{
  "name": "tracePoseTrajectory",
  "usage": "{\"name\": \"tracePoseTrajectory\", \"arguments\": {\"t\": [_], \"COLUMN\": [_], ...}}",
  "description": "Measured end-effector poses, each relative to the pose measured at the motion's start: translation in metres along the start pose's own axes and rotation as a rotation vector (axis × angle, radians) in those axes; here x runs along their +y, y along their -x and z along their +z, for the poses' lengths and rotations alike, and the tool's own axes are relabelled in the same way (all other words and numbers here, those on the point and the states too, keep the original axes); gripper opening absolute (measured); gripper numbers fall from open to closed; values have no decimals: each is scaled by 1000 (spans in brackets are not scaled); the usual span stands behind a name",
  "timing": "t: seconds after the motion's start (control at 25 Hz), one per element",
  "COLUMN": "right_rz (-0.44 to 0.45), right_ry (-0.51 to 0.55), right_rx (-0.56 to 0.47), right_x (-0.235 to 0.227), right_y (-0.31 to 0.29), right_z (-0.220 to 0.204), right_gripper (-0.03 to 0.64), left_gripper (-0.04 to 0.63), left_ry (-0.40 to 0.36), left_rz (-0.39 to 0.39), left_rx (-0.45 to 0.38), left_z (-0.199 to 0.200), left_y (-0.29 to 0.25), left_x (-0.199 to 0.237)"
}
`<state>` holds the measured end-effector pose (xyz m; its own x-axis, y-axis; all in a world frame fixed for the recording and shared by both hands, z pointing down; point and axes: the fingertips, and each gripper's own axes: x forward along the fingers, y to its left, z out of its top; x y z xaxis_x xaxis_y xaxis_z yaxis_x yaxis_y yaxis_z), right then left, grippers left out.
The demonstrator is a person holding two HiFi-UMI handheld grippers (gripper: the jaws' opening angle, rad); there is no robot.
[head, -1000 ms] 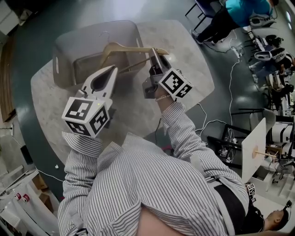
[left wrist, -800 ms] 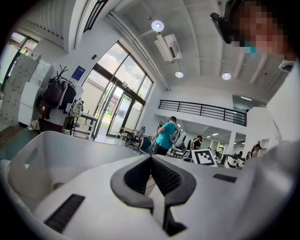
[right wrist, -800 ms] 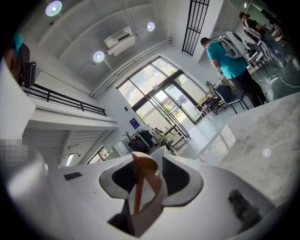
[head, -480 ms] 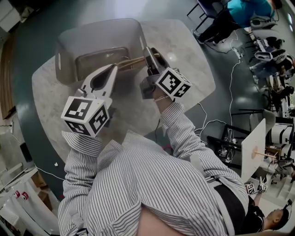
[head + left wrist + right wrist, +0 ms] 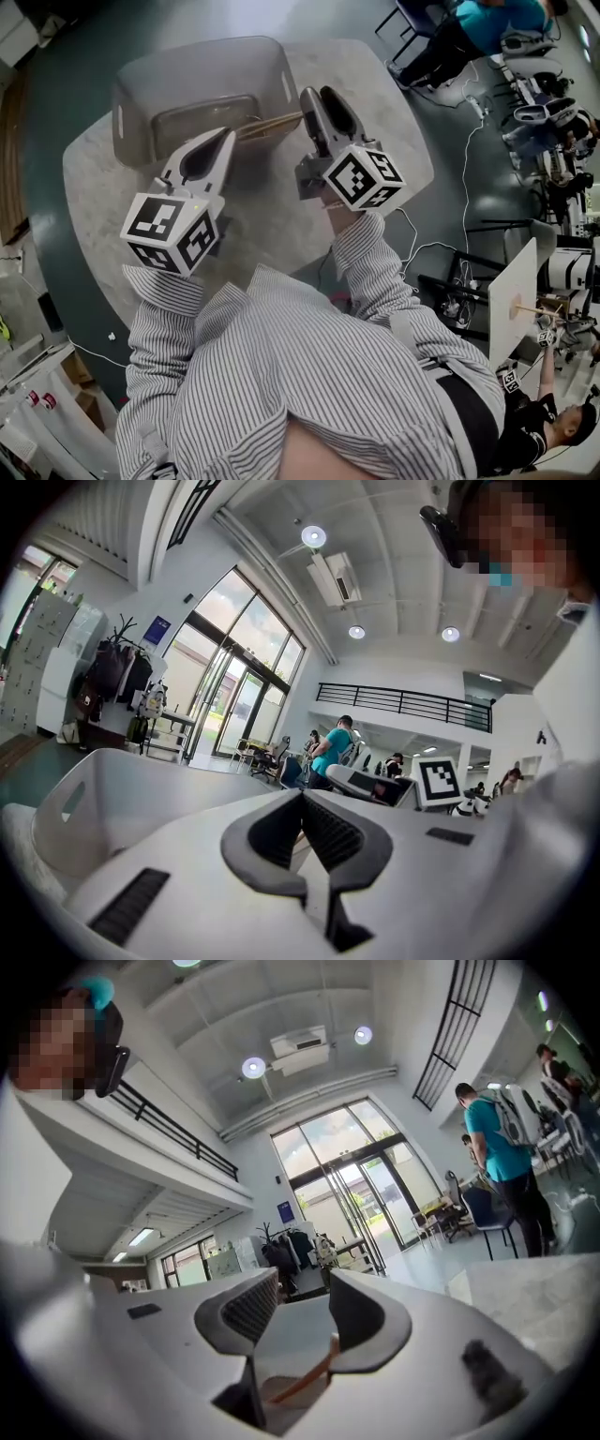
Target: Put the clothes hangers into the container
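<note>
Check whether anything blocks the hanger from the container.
Nothing visible. The hanger already lies in the container, one end over its rim. On the right gripper the jaws have just been opening; that end shows in their gap, unpressed.

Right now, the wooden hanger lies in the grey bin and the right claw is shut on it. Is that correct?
Not quite. The hanger does lie in the bin, but the right claw is open: its jaws have just been opening and stand apart, with no pad pressing on the hanger. The right gripper view shows the gap.
</note>
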<state>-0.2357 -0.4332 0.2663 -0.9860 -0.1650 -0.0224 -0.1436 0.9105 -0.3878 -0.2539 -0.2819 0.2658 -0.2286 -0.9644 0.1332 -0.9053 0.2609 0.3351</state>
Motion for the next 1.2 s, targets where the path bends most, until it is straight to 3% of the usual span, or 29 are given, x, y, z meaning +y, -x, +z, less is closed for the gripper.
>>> {"name": "tracePoseTrajectory", "arguments": {"t": [0.16,0.48,0.52,0.6,0.64,0.84,1.2], "right_rz": [92,291,301,318,329,377,411], "right_ry": [186,302,341,406,423,475,402], "right_rx": [-29,94,102,109,114,143,246], "right_x": [51,127,133,144,149,172,170], "right_y": [6,1,1,3,4,12,28], "right_z": [20,-11,-15,-21,-25,-40,-79], "right_gripper": [175,149,137,51,49,23,15], "left_gripper": [11,11,11,11,11,11,11], "left_ry": [-13,-49,-50,-37,-31,-48,-25], "left_rz": [15,85,97,122,131,159,166], "left_rx": [-2,-31,-39,-65,-79,-99,-46], "left_z": [0,7,8,12,14,14,-24], "left_y": [7,29,32,38,41,51,65], "left_x": [3,15,17,21,21,21,18]}}
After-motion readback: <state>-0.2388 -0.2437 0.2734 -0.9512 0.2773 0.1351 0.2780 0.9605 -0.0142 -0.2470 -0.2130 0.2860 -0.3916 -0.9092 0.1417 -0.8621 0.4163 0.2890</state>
